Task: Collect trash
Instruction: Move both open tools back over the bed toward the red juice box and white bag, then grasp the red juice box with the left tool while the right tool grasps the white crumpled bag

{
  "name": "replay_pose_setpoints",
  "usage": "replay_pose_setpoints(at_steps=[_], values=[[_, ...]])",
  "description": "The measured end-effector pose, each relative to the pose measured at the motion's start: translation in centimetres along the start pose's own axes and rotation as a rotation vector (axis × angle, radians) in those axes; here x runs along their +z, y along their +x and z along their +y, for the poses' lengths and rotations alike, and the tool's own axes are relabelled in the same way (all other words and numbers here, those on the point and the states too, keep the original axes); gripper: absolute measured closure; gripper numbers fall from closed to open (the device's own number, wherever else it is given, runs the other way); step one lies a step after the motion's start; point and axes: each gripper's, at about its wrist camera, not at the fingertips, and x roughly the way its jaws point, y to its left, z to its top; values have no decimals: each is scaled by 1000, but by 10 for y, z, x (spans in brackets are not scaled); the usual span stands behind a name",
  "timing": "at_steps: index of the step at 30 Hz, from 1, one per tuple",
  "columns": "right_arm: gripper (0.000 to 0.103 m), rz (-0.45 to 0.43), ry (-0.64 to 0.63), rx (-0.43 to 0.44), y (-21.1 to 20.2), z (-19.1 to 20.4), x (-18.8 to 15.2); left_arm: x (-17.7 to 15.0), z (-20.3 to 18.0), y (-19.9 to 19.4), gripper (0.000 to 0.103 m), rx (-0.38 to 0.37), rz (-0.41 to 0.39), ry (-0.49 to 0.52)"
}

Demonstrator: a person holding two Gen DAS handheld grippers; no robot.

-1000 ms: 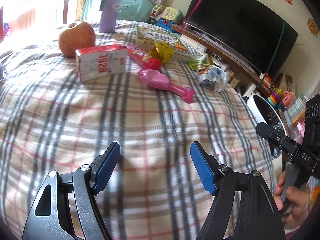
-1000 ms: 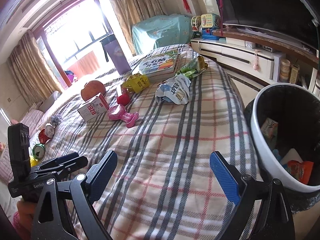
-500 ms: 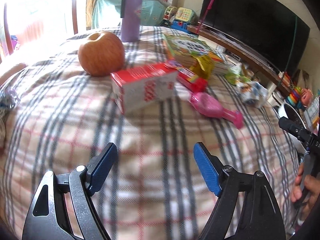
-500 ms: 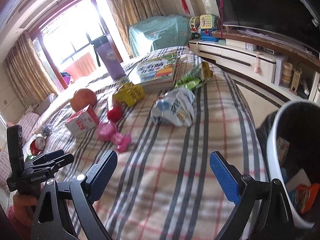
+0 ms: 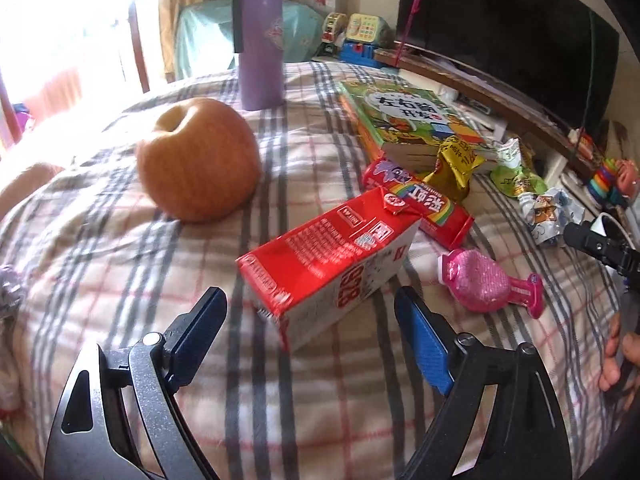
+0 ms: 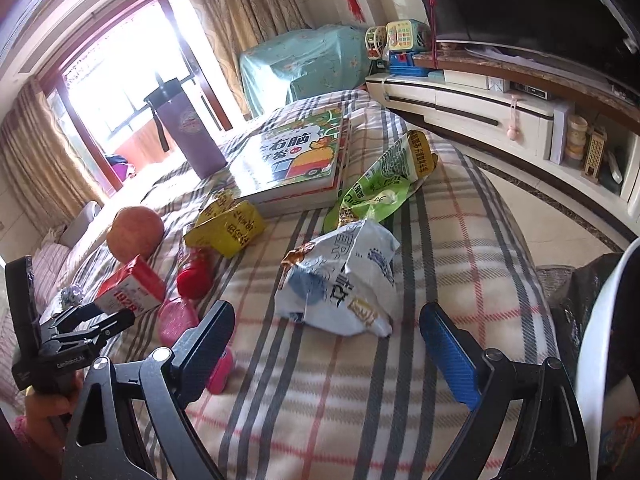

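Trash lies scattered over the plaid blanket [image 5: 120, 280] of a bed: a red milk carton [image 5: 332, 264] on its side, a red candy wrapper [image 5: 420, 204] just behind it, a yellow foil wrapper [image 6: 228, 226], a green snack bag [image 6: 380, 188] and a crumpled white and blue bag [image 6: 344, 280]. The left gripper [image 5: 310, 330] points down at a slant toward the carton, its jaws spread wide and just widened further; the carton's near end sits in the gap between the blue pads [image 5: 422, 340], untouched by either. The right gripper [image 6: 332, 340] tilts down in like manner over the white and blue bag, jaws wide apart, the bag just ahead of the tips and not gripped. Each wrist view catches the other tool at its edge, with fingers [image 5: 618, 354] wrapped around a handle. An apple [image 5: 198, 158] rests near the carton, a pink toy [image 5: 486, 286] beside it. The white bin [image 6: 608, 320] stands at the bed's right edge.
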Motion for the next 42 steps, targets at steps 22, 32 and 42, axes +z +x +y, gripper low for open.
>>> replay_pose_setpoints(at_steps=[22,32,42], values=[[72,-40,-24,-45,-5,4,-6,-23,-49,-27,69,-206,-46,75],[72,-73,-4,-13,-39,2,-27,-15,-59,-23,44,-134,-65,62],[72,-101,42,-18,-111,-29,-54,-41,-92,-58,72,-132,-89,49]])
